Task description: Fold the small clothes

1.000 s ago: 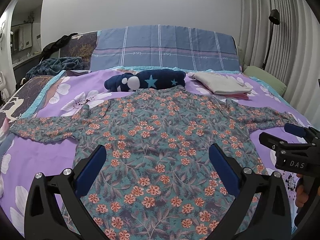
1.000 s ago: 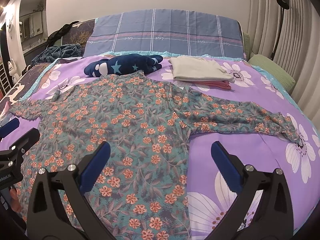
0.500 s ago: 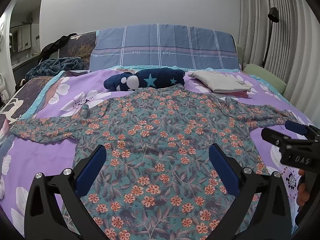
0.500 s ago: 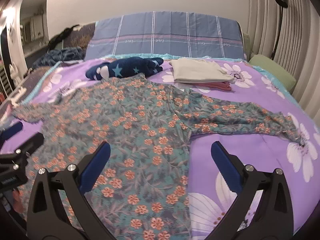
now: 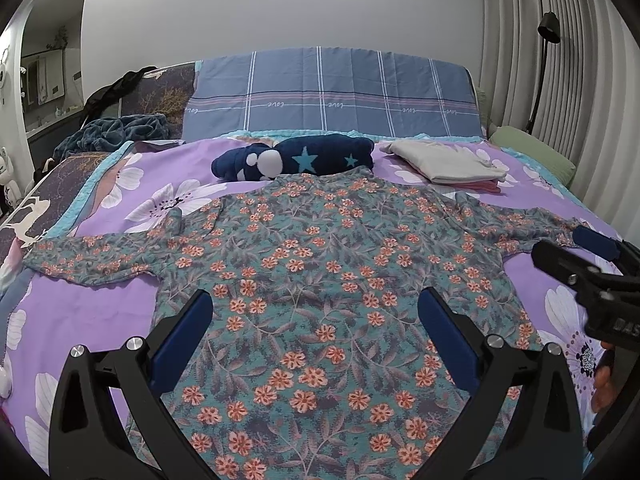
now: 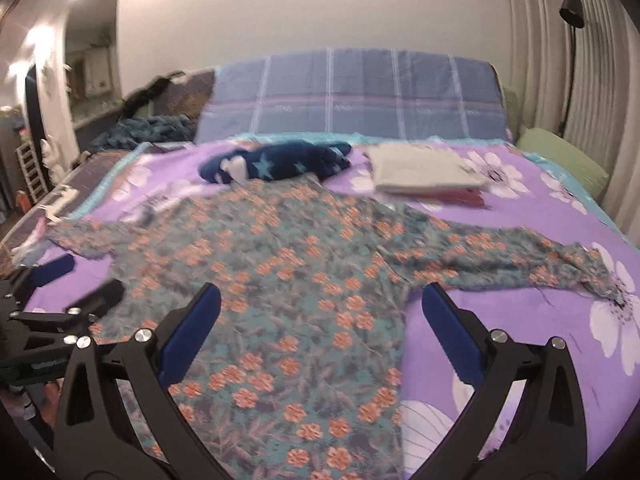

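A purple bedspread with big white flowers fills the middle of the frame. At top centre stands a blue plaid headboard cover. A green pillow lies at right beside a black floor lamp (against the pleated curtain). A dark blanket is heaped at upper left.

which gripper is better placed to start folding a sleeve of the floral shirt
Likely the right. The right gripper hangs open near the armpit of the floral shirt, with its right sleeve just ahead. The left gripper, also open, hovers over the shirt's middle, farther from the left sleeve.
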`<state>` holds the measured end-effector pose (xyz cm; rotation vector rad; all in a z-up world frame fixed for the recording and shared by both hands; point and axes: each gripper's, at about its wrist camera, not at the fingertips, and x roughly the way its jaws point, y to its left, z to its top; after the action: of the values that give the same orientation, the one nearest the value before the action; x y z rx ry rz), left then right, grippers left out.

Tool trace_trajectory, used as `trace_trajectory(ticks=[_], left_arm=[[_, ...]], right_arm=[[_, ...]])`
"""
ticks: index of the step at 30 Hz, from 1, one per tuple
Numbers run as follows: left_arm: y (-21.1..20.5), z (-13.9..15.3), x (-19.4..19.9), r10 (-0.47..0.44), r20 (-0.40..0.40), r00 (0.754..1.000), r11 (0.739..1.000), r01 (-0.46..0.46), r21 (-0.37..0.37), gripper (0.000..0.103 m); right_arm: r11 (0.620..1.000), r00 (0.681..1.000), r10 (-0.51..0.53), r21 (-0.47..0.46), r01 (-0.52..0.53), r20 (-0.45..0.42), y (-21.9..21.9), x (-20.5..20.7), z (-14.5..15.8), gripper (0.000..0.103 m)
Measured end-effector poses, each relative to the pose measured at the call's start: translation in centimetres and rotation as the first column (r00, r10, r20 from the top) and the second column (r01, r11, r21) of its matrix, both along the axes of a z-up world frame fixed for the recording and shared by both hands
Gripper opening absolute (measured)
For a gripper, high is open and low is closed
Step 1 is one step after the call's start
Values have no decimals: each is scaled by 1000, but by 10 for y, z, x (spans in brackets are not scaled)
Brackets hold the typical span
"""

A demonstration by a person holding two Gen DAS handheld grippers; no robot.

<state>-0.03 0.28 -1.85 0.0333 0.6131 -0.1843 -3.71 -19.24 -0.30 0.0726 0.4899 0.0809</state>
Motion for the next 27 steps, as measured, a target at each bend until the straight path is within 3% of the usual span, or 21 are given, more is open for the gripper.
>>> trace_trajectory(ticks=[6,27], left_arm=[[4,-1,0,-12,1,1000,1000,12,-13,102],[15,-15,8,5,-23,1000,999,-6,-35,102]], right_arm=[[998,1000,7,65,-9,27,-1,-2,4,101],[997,985,-25,64,36,-168,-9,24,-22,101]])
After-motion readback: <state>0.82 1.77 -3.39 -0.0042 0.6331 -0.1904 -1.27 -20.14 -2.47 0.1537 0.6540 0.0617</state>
